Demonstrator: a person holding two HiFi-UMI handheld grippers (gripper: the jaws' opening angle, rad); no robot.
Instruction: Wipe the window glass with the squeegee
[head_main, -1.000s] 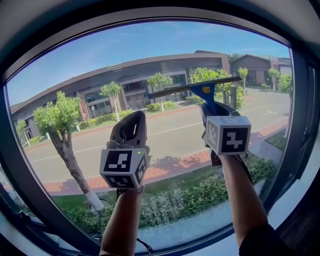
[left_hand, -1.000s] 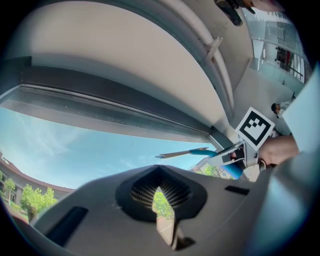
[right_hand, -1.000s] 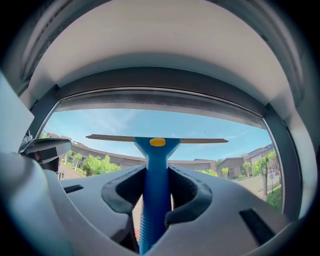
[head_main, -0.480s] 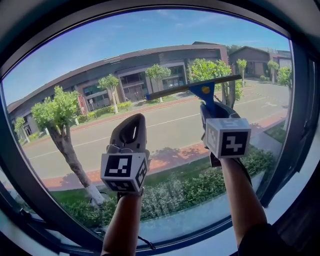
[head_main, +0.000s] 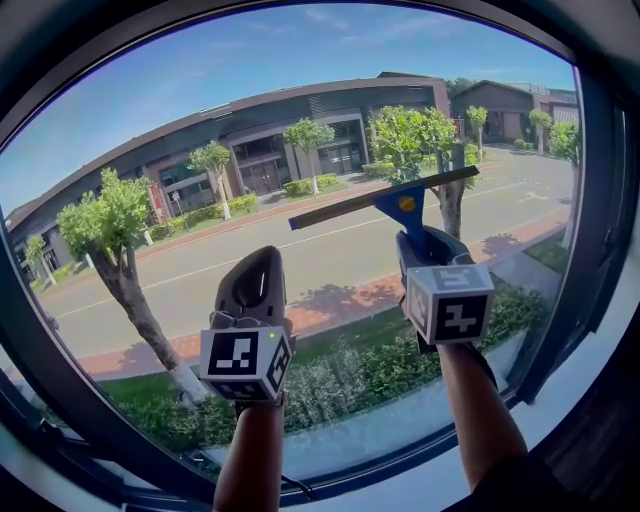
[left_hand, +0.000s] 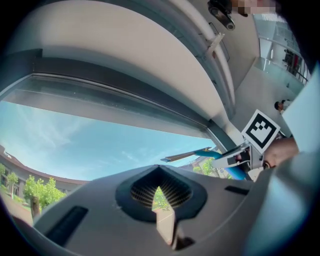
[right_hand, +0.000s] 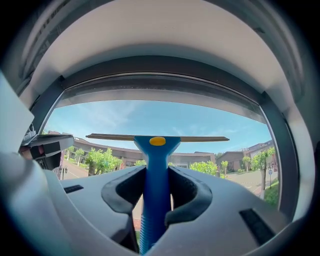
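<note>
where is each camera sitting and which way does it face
Head view: on the person's head, facing out through the clear window glass; shows both forearms, the left gripper and the right gripper.
Left gripper view: rides the left gripper, looks up along its shut, empty jaws at sky.
Right gripper view: rides the right gripper, looks along jaws clamping the blue-handled squeegee.
All three share the squeegee.

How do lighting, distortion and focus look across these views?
Head view: bright daylight, fisheye bows the window frame. Left gripper view: the left hand-held gripper, close to the lens, looks slightly soft. Right gripper view: squeegee sharp, corners vignetted black.
</note>
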